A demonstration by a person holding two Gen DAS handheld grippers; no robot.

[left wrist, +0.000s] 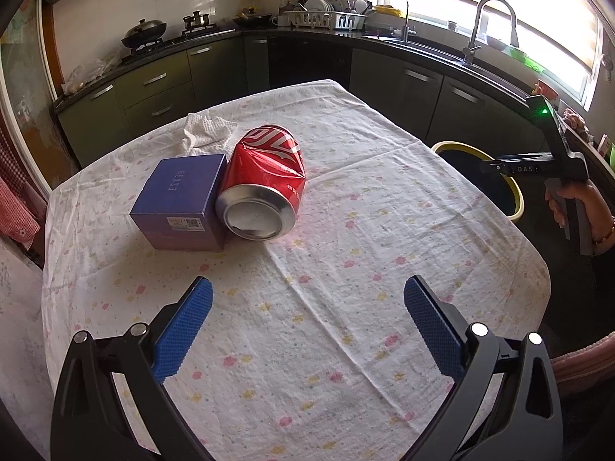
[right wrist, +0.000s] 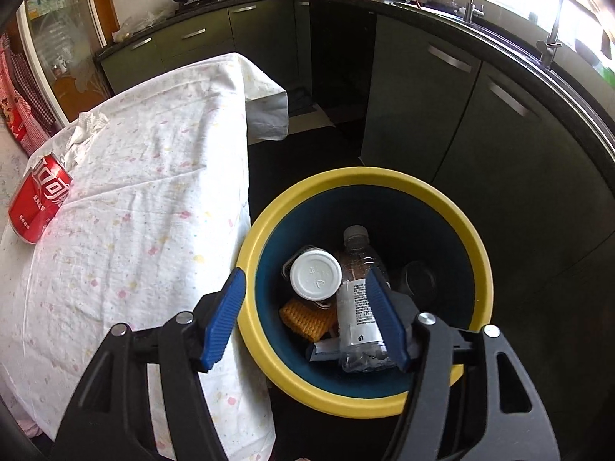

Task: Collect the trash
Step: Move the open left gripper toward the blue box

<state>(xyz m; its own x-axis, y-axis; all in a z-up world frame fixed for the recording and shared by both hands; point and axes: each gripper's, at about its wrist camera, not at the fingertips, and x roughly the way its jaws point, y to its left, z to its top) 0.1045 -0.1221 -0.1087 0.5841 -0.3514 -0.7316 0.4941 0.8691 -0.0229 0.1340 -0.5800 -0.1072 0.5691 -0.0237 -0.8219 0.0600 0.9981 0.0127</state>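
Observation:
A dented red cola can point(left wrist: 265, 176) lies on its side on the cloth-covered table point(left wrist: 346, 269), touching a purple box point(left wrist: 182, 201). A crumpled white tissue point(left wrist: 203, 132) lies behind them. My left gripper point(left wrist: 307, 322) is open and empty, above the table short of the can. My right gripper point(right wrist: 303, 319) is open and empty over the yellow-rimmed bin point(right wrist: 357, 180) beside the table. The bin holds a clear bottle point(right wrist: 359, 307), a white lid point(right wrist: 315, 274), a yellow sponge-like piece point(right wrist: 303, 317) and other bits. The can point(right wrist: 38, 203) and tissue point(right wrist: 86, 125) also show in the right wrist view.
The bin point(left wrist: 515, 192) stands on the dark floor off the table's right edge. The other hand-held gripper point(left wrist: 553, 169) hovers above it in the left wrist view. Kitchen cabinets, a stove with pans, a dish rack and a sink line the far counter point(left wrist: 307, 34).

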